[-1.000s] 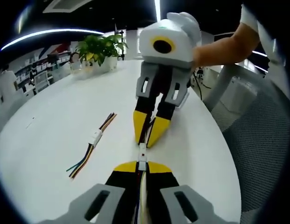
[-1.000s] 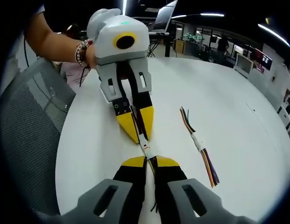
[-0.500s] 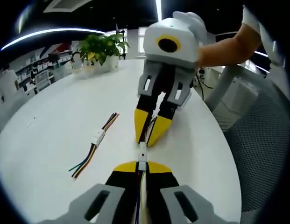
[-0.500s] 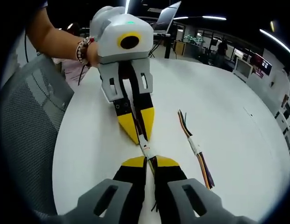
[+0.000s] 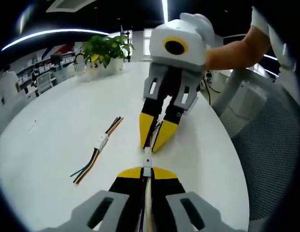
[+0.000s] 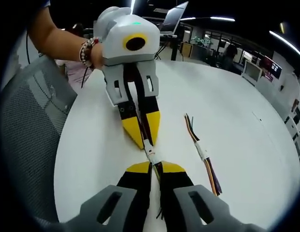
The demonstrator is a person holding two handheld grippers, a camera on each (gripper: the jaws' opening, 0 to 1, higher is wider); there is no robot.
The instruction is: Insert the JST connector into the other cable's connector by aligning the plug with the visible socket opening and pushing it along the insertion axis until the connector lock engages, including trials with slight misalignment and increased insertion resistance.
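Observation:
Above a round white table (image 5: 53,121), the two grippers face each other tip to tip. My left gripper (image 5: 146,170) is shut on a cable whose white JST connector (image 5: 147,169) sticks out past its yellow tips. My right gripper (image 5: 153,144) comes in from above, shut on the other cable with its white connector (image 5: 148,154). The two connectors touch end to end in one line; whether they are locked I cannot tell. In the right gripper view, my right gripper (image 6: 155,166) rises from the bottom, the left gripper (image 6: 145,140) points down at it, and the white connectors (image 6: 150,152) sit between them.
A spare joined cable pair (image 5: 99,142) with coloured wires lies flat on the table, also seen as a cable pair (image 6: 204,151). A potted plant (image 5: 104,50) stands at the far edge. A mesh chair (image 5: 265,145) is beside the table. A person's forearm (image 5: 236,48) holds the right gripper.
The right gripper's body has risen and tilted slightly in the left gripper view. Both sets of tips and the connectors between them stay where they were.

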